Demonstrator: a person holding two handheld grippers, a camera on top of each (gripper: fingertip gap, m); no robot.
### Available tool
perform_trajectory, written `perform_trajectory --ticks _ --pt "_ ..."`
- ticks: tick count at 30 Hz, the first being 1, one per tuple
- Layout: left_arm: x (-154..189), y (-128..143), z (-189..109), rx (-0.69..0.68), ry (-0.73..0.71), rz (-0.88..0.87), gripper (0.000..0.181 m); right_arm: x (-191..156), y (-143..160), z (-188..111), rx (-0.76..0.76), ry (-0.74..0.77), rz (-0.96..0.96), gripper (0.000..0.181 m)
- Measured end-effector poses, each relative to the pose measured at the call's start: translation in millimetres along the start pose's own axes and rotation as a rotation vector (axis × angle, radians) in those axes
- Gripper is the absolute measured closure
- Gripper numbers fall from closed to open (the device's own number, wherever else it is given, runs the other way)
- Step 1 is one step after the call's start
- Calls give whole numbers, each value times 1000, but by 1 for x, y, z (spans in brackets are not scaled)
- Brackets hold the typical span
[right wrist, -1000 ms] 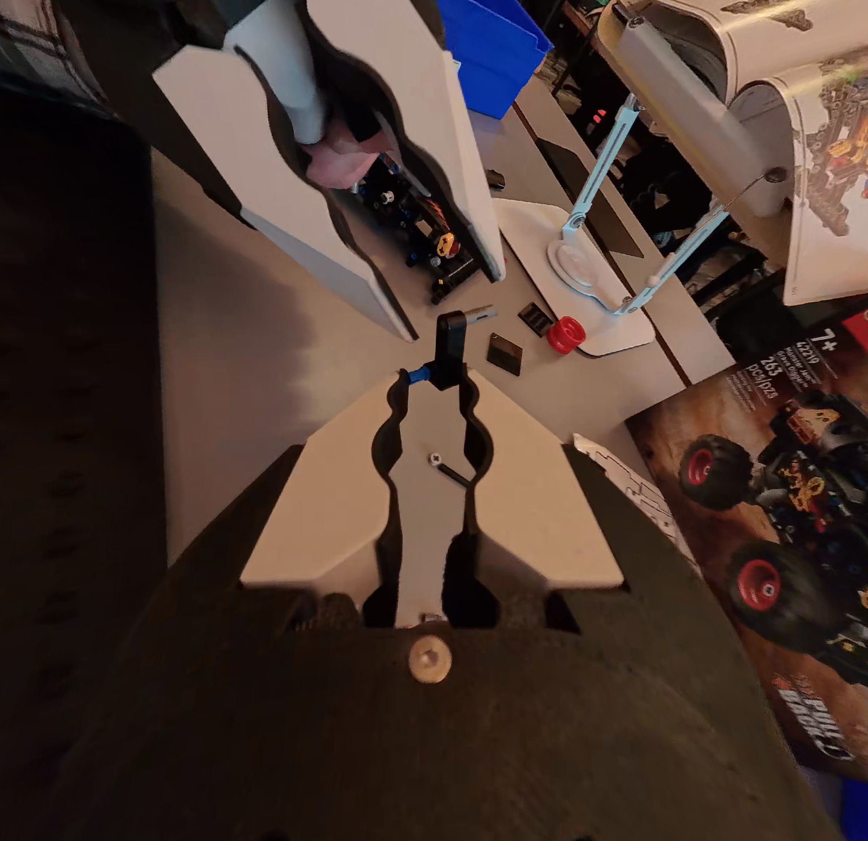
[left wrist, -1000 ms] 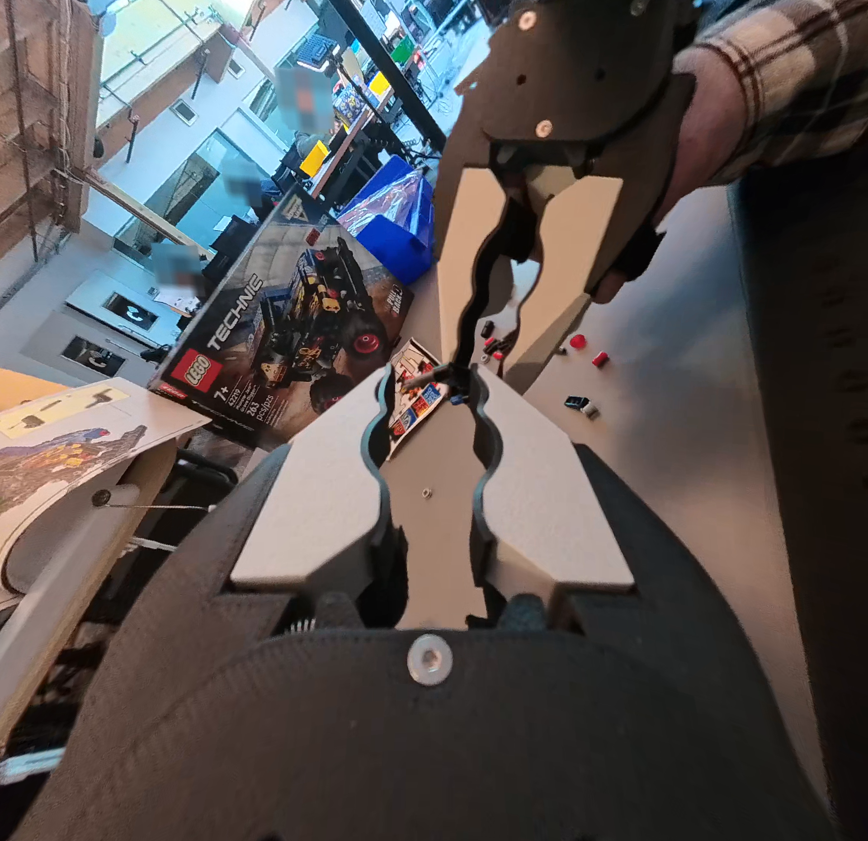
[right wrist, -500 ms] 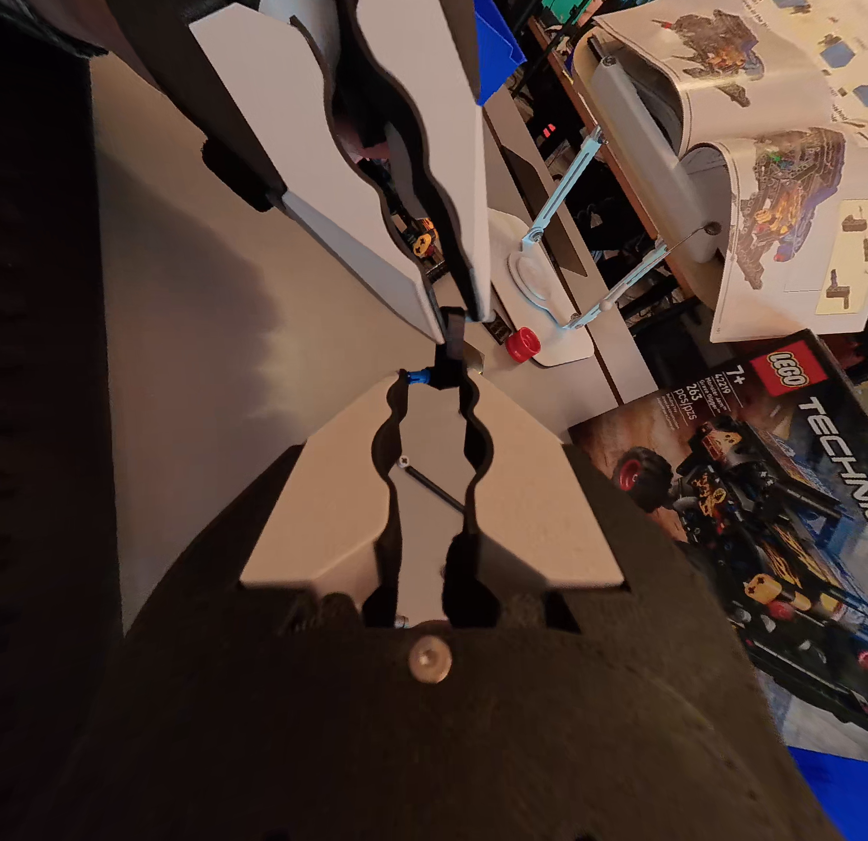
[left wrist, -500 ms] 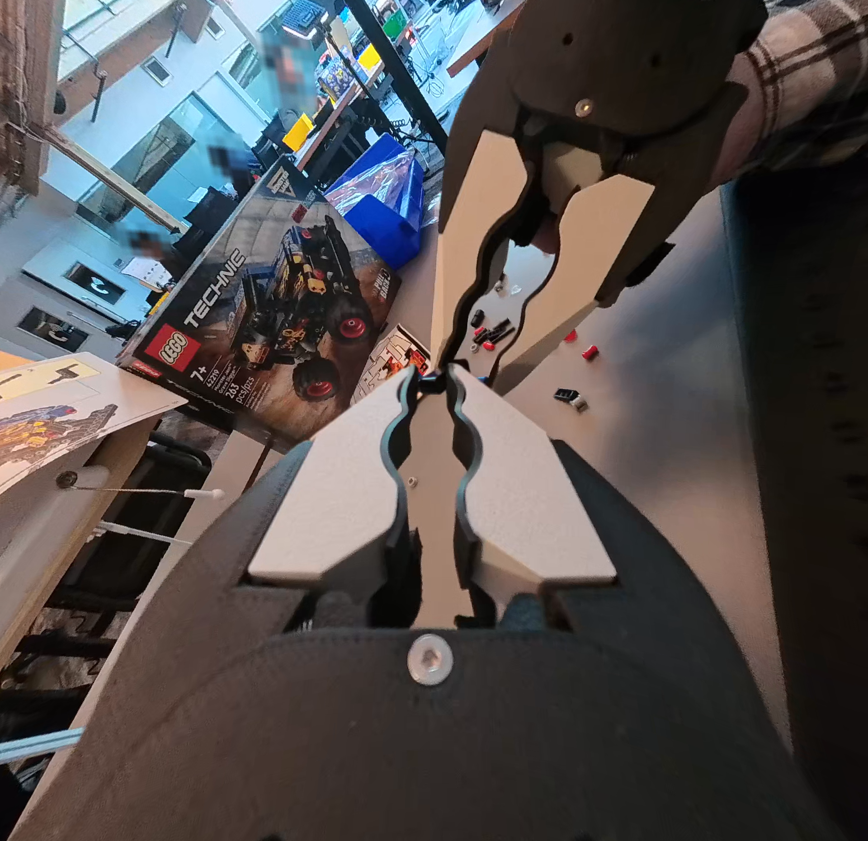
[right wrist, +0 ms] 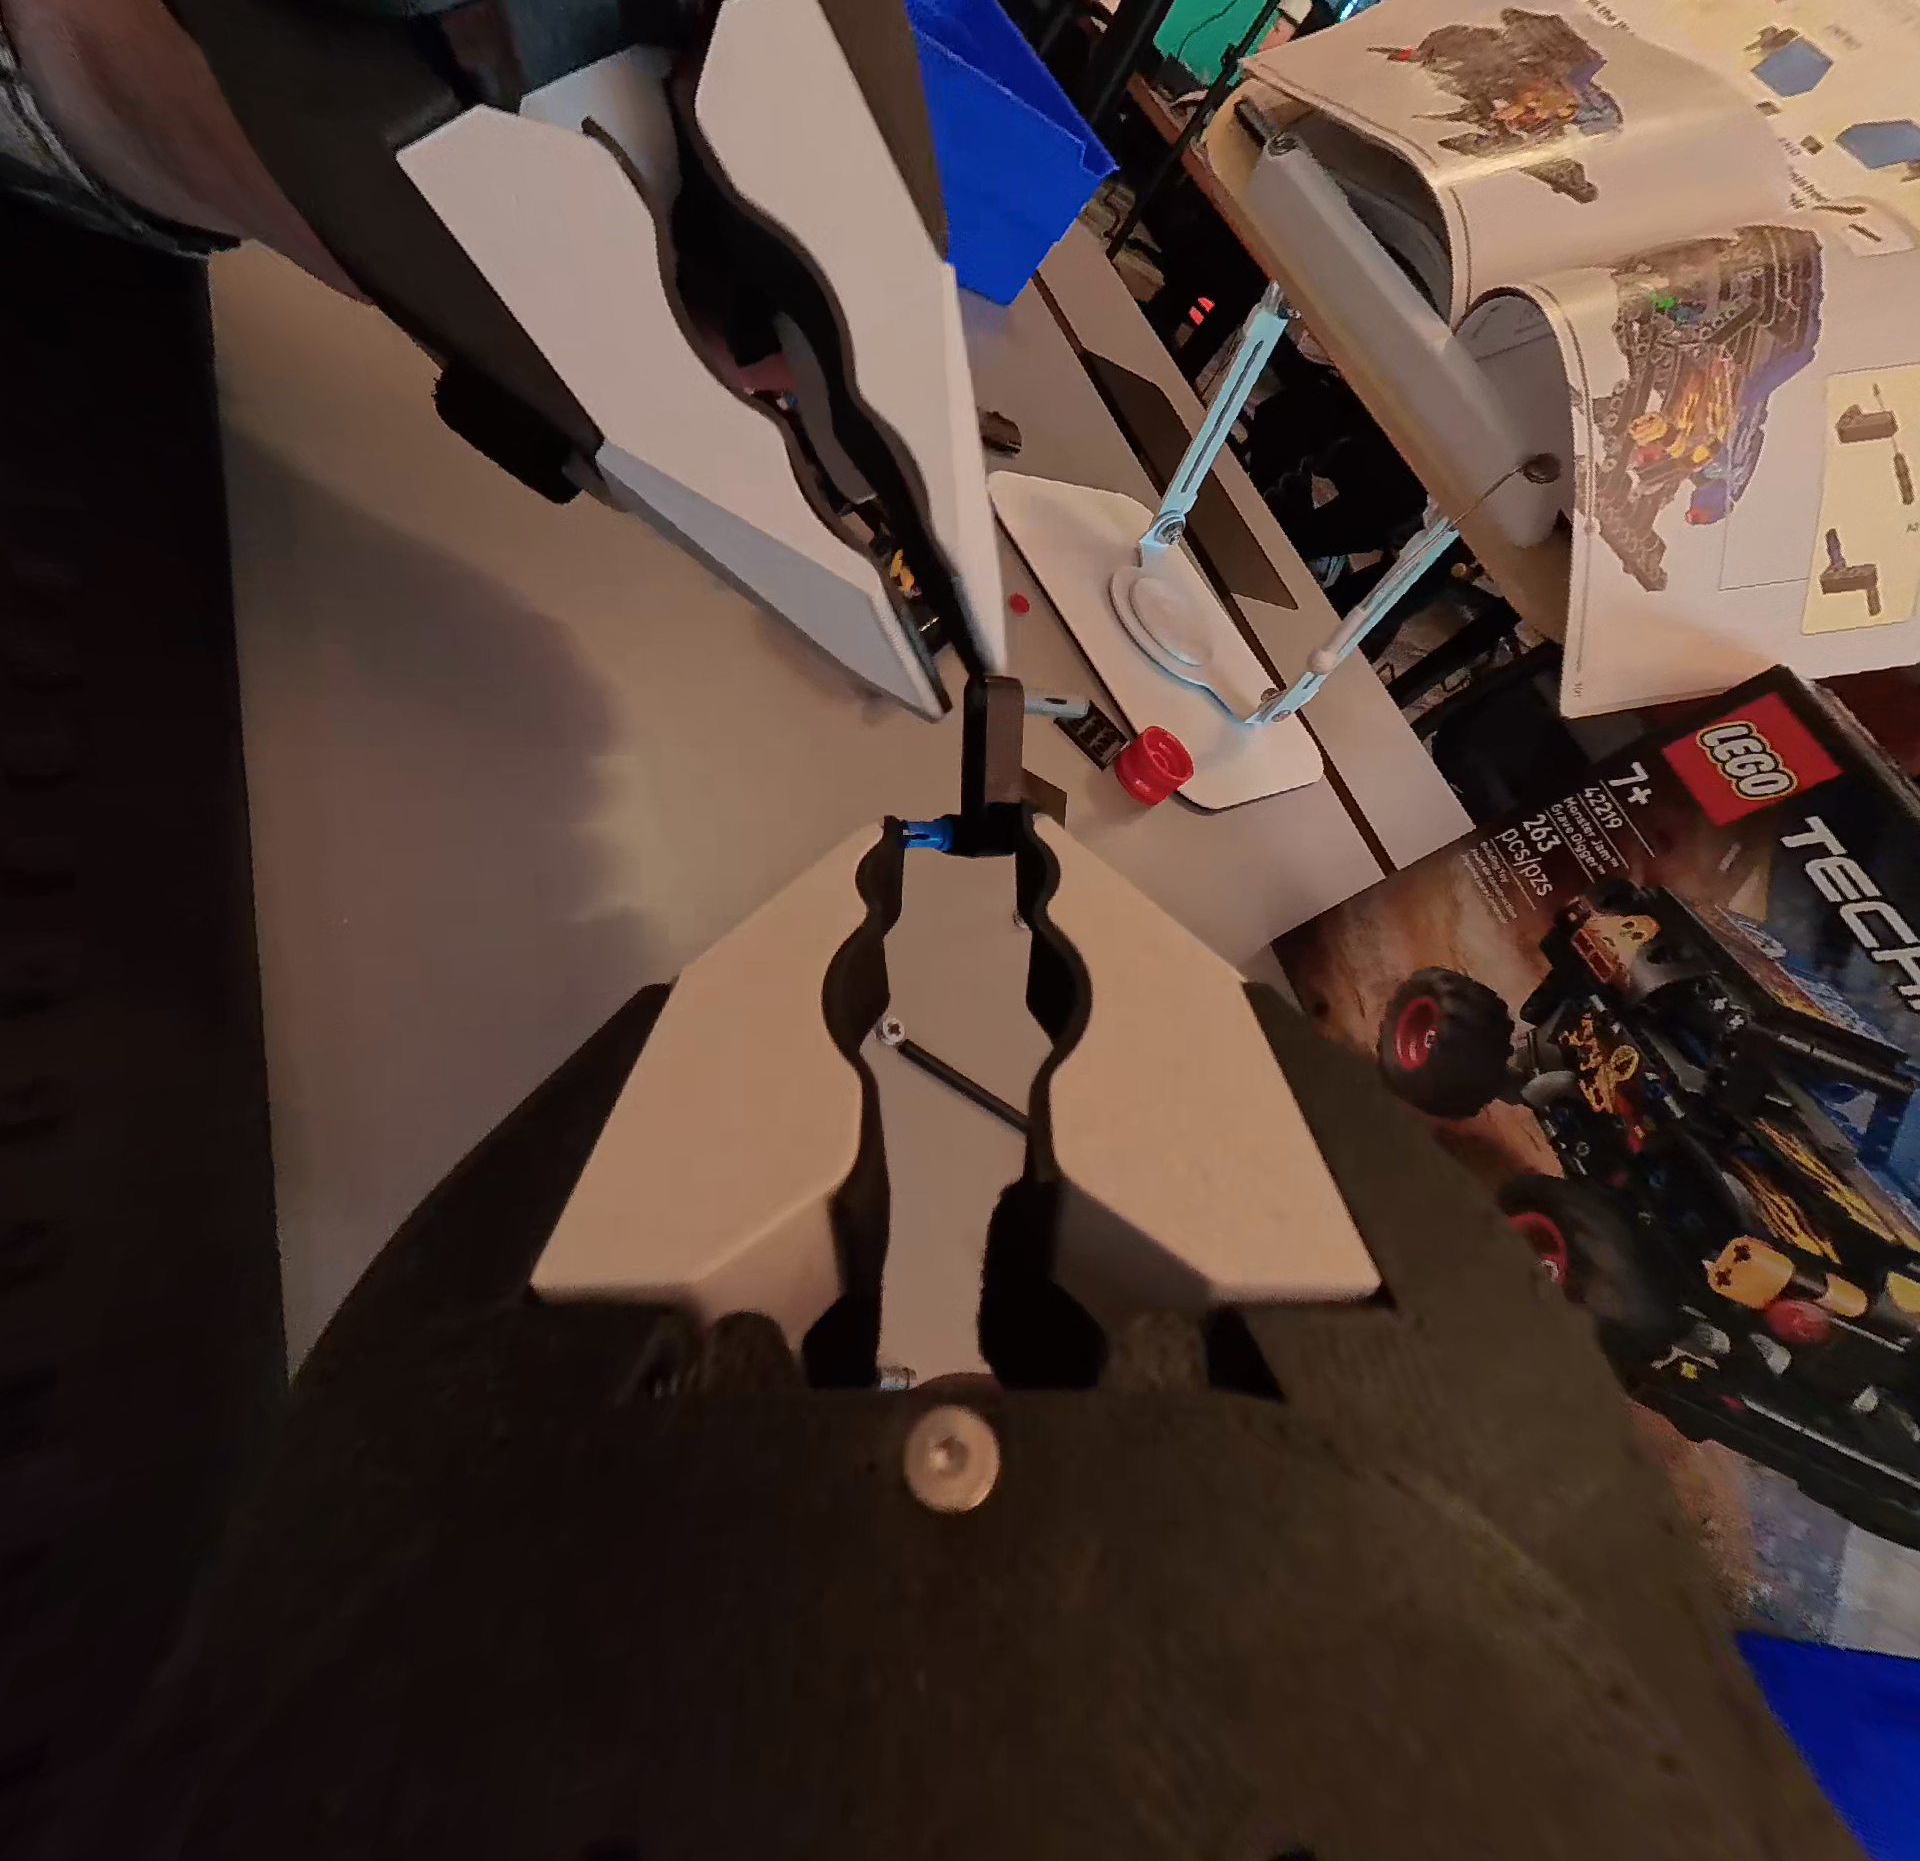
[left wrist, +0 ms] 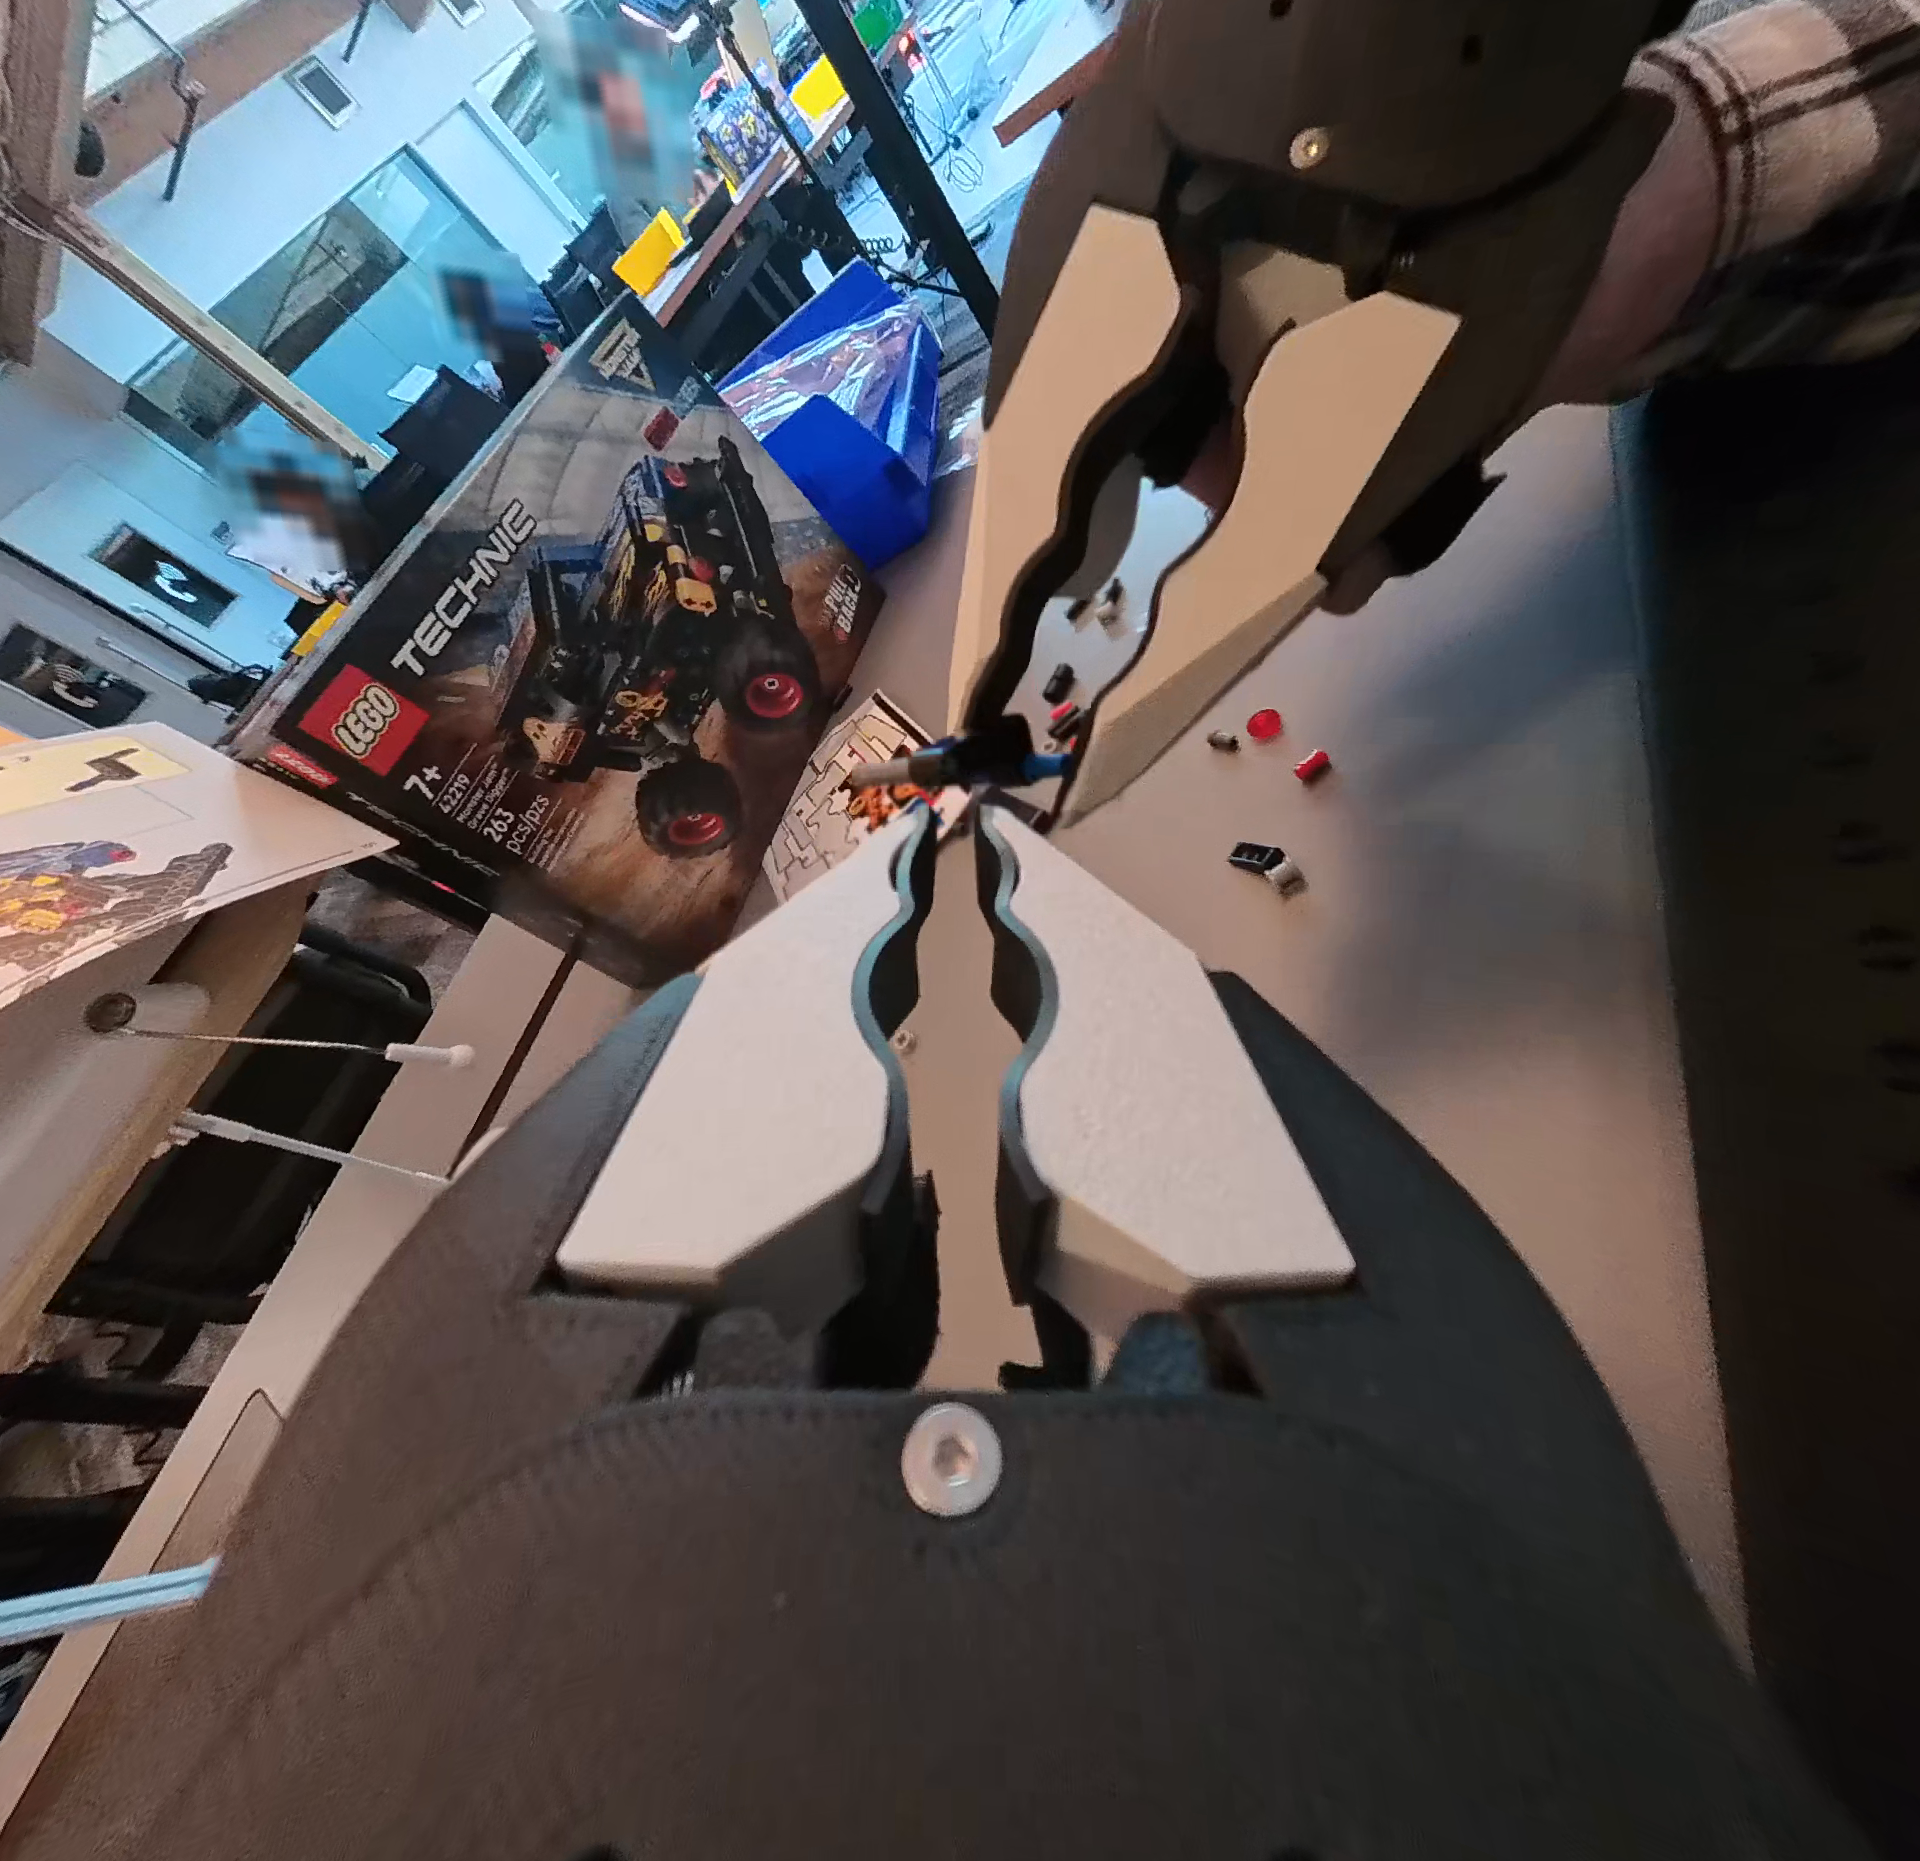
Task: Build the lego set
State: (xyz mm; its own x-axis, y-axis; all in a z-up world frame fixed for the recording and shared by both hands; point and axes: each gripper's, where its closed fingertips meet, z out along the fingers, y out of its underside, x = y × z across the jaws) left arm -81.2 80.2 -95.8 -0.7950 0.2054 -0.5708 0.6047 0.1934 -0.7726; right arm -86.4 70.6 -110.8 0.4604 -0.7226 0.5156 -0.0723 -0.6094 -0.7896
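A small black lego piece [right wrist: 987, 751] with a blue pin and a grey axle is held over the grey table [right wrist: 436, 772]. My right gripper [right wrist: 956, 845] is shut on its lower end, by the blue pin. My left gripper [right wrist: 977, 668] comes down from above, its jaws closed to a narrow gap on the piece's top end. In the left wrist view the piece [left wrist: 982, 757] lies across the tips of my left gripper [left wrist: 951, 824], with my right gripper [left wrist: 1018, 772] reaching in from the upper right. A partly built dark model [right wrist: 904, 575] is mostly hidden behind the left gripper's fingers.
The set's box [left wrist: 582, 689] lies at the table edge beside a sticker sheet [left wrist: 842, 803]. A blue bin [left wrist: 842, 440] stands behind. An open instruction booklet [right wrist: 1662, 253] rests on a stand. A red wheel hub [right wrist: 1151, 765], a black axle [right wrist: 961, 1084] and loose red and black parts [left wrist: 1262, 725] lie on the table. Both grippers' tips are roughly 25 cm from the red wheel hub [right wrist: 1151, 765].
My left gripper's jaws have narrowed from an open gap to nearly closed on the piece's end. Both grippers have tilted and drawn closer together, while the right keeps its hold.
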Motion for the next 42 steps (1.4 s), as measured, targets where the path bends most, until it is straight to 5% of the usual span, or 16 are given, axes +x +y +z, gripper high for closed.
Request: perform_trajectory --ticks 6,17,23,40,42 --pt "-4 1 1 -5 -27 3 160 1 1 -1 14 -25 60 161" --pt "-7 -4 7 -38 -161 187 133 7 -12 -7 177 -208 459 161" --pt "-11 -3 11 -75 -246 252 138 5 -14 -2 172 -204 498 161" --pt "-10 -11 4 11 -198 167 149 2 -29 -14 302 -372 661 160" --pt "-11 -10 4 12 -198 157 163 2 -31 -16 321 -395 678 160"
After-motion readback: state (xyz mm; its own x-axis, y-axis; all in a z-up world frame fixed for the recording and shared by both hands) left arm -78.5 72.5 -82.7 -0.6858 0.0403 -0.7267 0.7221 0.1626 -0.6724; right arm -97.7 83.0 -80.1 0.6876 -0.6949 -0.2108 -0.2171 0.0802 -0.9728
